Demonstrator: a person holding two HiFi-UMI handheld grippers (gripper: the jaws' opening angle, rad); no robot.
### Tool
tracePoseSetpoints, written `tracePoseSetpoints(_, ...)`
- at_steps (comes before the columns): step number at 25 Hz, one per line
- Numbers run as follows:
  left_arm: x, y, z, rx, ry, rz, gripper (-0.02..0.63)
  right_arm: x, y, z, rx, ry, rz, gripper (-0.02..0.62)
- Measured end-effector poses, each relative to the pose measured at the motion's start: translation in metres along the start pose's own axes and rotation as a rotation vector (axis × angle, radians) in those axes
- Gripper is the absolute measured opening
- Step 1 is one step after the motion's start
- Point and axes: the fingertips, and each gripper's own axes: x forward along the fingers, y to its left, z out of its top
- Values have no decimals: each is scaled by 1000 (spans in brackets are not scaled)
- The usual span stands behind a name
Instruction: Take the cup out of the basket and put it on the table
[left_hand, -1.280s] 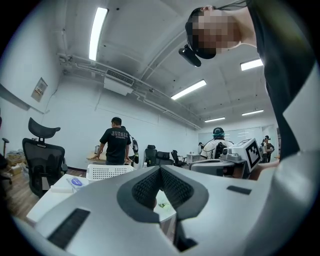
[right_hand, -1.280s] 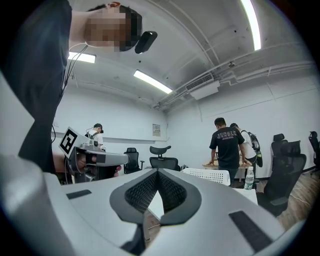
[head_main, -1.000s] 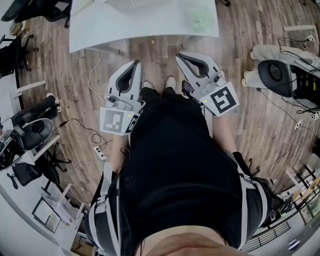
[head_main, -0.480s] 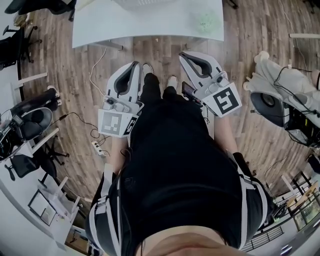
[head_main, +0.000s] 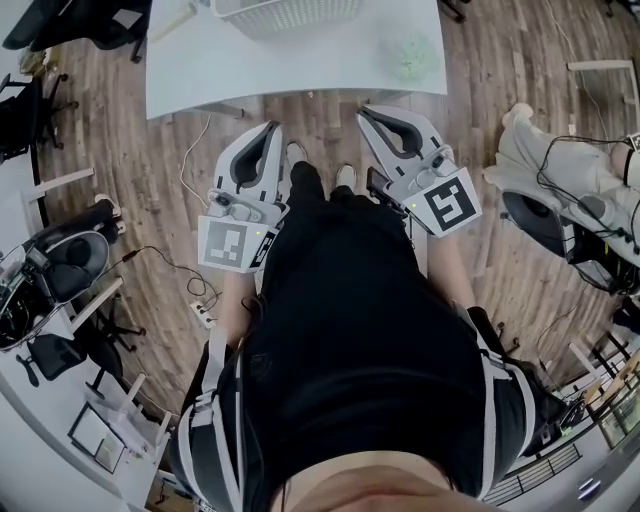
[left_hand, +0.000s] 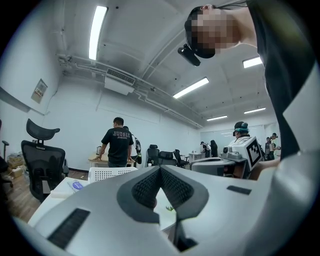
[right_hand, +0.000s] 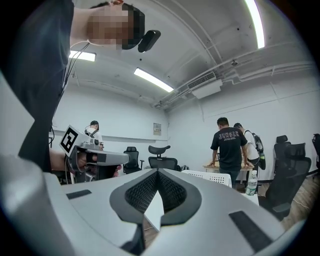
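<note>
The white perforated basket (head_main: 290, 12) stands on the white table (head_main: 250, 65) at the top edge of the head view; no cup shows in it. It also appears in the left gripper view as the basket (left_hand: 107, 173) and in the right gripper view as the basket (right_hand: 210, 176). My left gripper (head_main: 270, 128) and right gripper (head_main: 364, 111) are held at waist height, short of the table's near edge. Both are shut, tips touching, nothing between them. The left gripper (left_hand: 160, 168) and right gripper (right_hand: 157, 171) point level toward the table.
A pale green object (head_main: 412, 55) lies on the table's right part; what it is I cannot tell. Office chairs (head_main: 60, 265) stand at left, equipment and cables (head_main: 560, 210) at right. People stand at a far desk (right_hand: 232, 145). A water bottle (right_hand: 251, 184) stands beyond the table.
The head view has shifted so the table sits lower in frame and the basket's edge now shows. Both grippers keep the same shut pose by the waist.
</note>
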Motion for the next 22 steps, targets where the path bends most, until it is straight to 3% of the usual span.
tracePoseSetpoints(10, 10, 56, 2, 6, 30, -15, 20, 58, 0, 7, -4, 14, -11, 18)
tracePoseSetpoints(22, 12, 116, 5, 67, 44, -69, 20, 112, -9, 13, -47, 38, -101, 18)
